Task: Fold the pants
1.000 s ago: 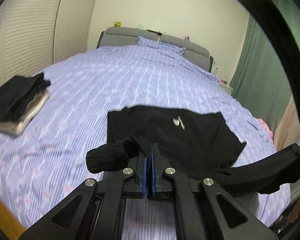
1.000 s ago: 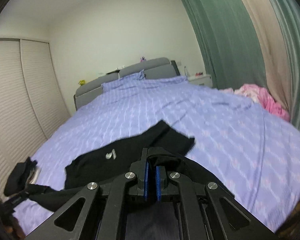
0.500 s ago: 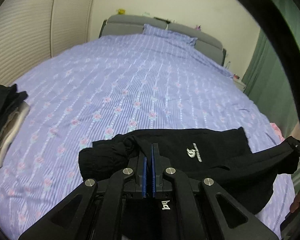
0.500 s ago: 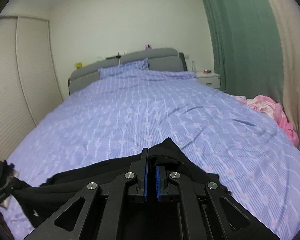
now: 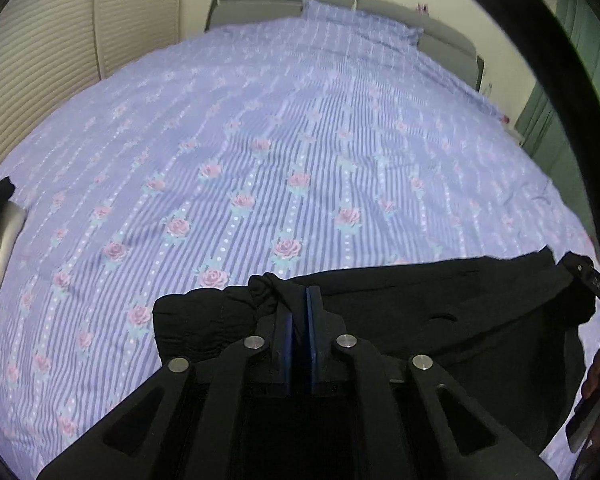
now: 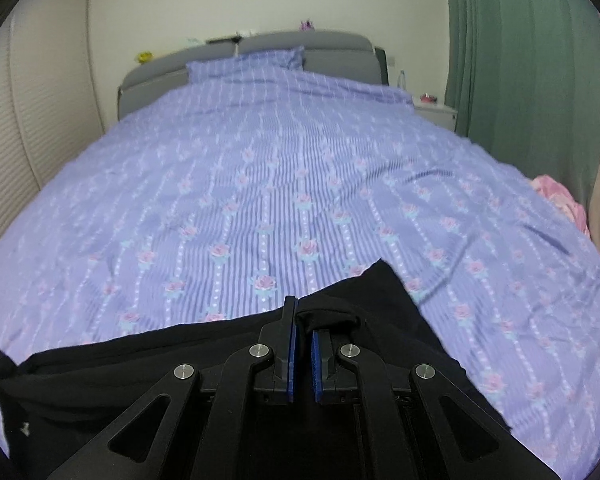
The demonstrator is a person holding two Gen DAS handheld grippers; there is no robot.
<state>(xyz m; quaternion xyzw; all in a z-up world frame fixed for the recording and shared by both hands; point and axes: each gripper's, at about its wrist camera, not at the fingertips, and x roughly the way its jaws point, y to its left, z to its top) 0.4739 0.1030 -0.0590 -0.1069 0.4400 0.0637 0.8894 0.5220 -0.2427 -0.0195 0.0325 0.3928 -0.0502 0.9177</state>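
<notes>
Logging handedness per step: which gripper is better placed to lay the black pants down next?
Neither alone, probably. The left gripper and the right gripper both have jaws shut on the black fabric pants, stretched between them over the purple floral bedspread.

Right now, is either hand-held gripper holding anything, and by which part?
Both hold the black pants: left hand-held gripper pinches a bunched edge, right hand-held gripper clamps a fold at the opposite end.
</notes>
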